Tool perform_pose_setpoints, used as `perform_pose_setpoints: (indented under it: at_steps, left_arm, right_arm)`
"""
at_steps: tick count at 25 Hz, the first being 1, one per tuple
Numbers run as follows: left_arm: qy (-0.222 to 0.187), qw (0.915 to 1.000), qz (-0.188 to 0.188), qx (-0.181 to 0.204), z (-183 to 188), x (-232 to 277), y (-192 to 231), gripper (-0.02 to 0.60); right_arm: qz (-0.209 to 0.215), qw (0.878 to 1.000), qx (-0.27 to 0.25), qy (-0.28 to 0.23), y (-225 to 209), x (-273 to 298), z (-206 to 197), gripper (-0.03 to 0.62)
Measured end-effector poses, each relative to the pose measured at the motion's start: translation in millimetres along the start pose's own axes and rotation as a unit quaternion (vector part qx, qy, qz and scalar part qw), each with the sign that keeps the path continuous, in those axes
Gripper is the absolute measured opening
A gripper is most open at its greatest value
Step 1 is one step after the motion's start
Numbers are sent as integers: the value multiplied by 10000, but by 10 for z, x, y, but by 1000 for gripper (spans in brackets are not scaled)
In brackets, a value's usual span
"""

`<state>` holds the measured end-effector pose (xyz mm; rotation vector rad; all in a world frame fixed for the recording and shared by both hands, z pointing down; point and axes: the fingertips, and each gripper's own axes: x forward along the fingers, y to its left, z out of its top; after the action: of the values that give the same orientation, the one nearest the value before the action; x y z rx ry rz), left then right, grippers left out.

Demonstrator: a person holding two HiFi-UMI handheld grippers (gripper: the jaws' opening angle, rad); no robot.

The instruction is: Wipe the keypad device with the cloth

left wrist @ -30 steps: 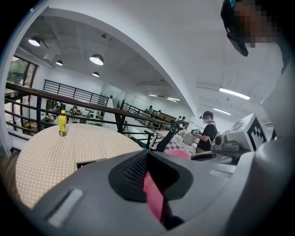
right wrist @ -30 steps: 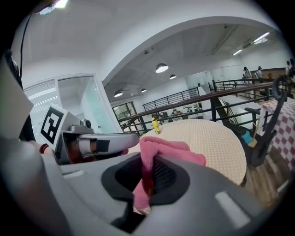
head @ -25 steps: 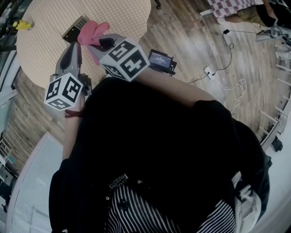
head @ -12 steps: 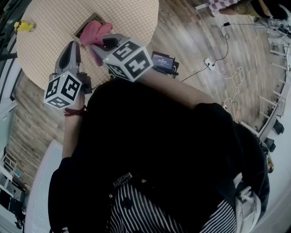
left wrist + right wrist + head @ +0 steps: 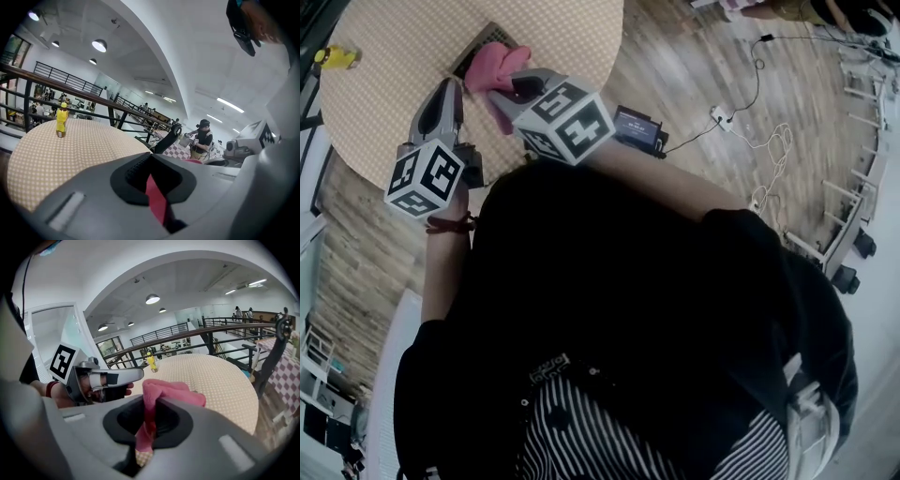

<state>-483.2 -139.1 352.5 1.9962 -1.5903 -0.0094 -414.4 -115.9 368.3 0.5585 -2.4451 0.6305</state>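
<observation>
At a round table (image 5: 553,37) under a dotted beige cover, you are holding a gripper in each hand. The right gripper (image 5: 508,92) is pinching the pink cloth (image 5: 494,66) firmly between its jaws. One fold is bunching up just past the tips and a tail is hanging below them. The cloth is draping over the keypad device (image 5: 478,49), which is lying directly ahead of the right gripper's tips. The device's dark corner is showing past the cloth's left edge.

The left gripper (image 5: 443,89) is hovering just beside the right one, on its left, and pointing the same way. Its tips are stopping short of the device and staying apart from the cloth. Its jaws are drawn together, and a thin red strip is showing in the seam between them; what that strip is cannot be told from this angle.

Well ahead of the left gripper and off to its left, a small yellow bottle (image 5: 336,58) is standing upright near the table's edge. Behind the right gripper, on the wooden floor (image 5: 694,66), a small black screen unit (image 5: 635,125) is sitting with cables (image 5: 769,141) trailing away from it.
</observation>
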Motion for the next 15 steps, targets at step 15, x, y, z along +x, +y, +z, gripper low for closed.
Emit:
perform_pose_setpoints:
  at_steps: [15]
  left_arm:
    - [285, 9973, 674, 18, 120, 505, 530, 3]
  right_arm:
    - [569, 9978, 100, 318, -392, 548, 168, 29]
